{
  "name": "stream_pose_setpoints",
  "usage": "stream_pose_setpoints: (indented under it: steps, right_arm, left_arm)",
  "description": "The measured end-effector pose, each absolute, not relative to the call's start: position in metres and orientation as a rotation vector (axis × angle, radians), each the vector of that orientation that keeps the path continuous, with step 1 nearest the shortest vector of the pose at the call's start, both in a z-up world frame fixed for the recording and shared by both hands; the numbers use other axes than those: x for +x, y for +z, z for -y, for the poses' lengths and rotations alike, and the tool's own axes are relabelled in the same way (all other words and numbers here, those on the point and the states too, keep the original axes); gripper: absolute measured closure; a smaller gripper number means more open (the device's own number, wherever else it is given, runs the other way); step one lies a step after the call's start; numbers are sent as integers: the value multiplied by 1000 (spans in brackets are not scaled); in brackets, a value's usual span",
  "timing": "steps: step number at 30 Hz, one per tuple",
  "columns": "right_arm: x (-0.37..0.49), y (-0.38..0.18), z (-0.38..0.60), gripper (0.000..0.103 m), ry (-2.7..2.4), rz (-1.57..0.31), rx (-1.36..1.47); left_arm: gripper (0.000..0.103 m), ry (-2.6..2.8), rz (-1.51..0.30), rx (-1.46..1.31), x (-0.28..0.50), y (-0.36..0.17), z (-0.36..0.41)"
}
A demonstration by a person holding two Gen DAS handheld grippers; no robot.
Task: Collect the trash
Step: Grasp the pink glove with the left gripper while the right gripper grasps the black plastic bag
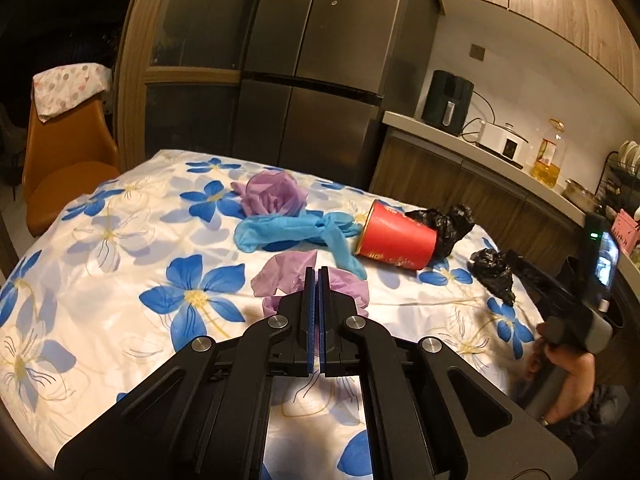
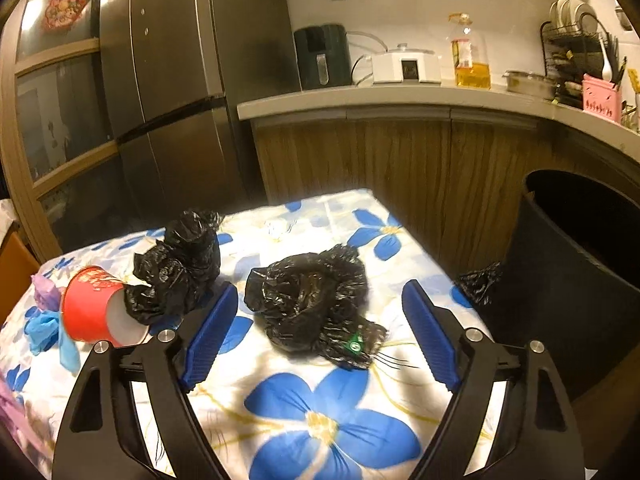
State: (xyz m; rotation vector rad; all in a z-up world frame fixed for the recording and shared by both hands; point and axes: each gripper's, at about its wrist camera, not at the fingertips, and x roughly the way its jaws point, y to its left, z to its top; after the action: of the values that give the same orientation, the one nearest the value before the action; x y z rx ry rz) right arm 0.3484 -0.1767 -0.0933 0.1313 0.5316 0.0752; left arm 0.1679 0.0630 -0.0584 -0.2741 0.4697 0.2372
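My left gripper (image 1: 319,276) is shut on a crumpled purple plastic piece (image 1: 280,280) lying on the floral tablecloth (image 1: 120,240). Beyond it lie a blue glove (image 1: 296,234), a second purple wad (image 1: 272,194) and a red paper cup (image 1: 394,240) on its side. My right gripper (image 2: 320,290) stands open around a crumpled black bag (image 2: 312,308); its blue pads do not touch the bag. Another black bag (image 2: 180,268) rests against the red cup (image 2: 96,308). The blue glove (image 2: 44,332) shows at the left edge of the right wrist view.
A tall black bin (image 2: 580,280) stands right of the table, with a black scrap (image 2: 480,284) at its side. Behind are a steel fridge (image 1: 312,80) and a counter (image 2: 400,100) with appliances. An orange chair (image 1: 60,168) is far left. A person's hand (image 1: 560,360) holds the right gripper.
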Motion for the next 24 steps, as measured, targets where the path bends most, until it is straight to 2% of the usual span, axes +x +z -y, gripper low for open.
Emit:
stream_pose_setpoints:
  steps: [4, 8, 9, 11, 15, 24]
  right_arm:
    - [366, -104, 172, 37, 83, -604, 124]
    - [374, -112, 172, 70, 81, -656, 125]
    - [375, -113, 173, 73, 85, -659, 132]
    - [374, -112, 174, 91, 96, -659, 137]
    - [361, -104, 177, 96, 107, -623, 134]
    - [295, -69, 193, 97, 194, -512, 171]
  left_arm:
    - [103, 237, -463, -284, 167, -56, -66]
    - [103, 240, -452, -285, 165, -52, -67]
    - [103, 241, -450, -283, 164, -51, -67]
    - [103, 242, -447, -280, 163, -50, -67]
    - [103, 245, -440, -274, 160, -46, -66]
    - [103, 226, -417, -251, 153, -34, -47]
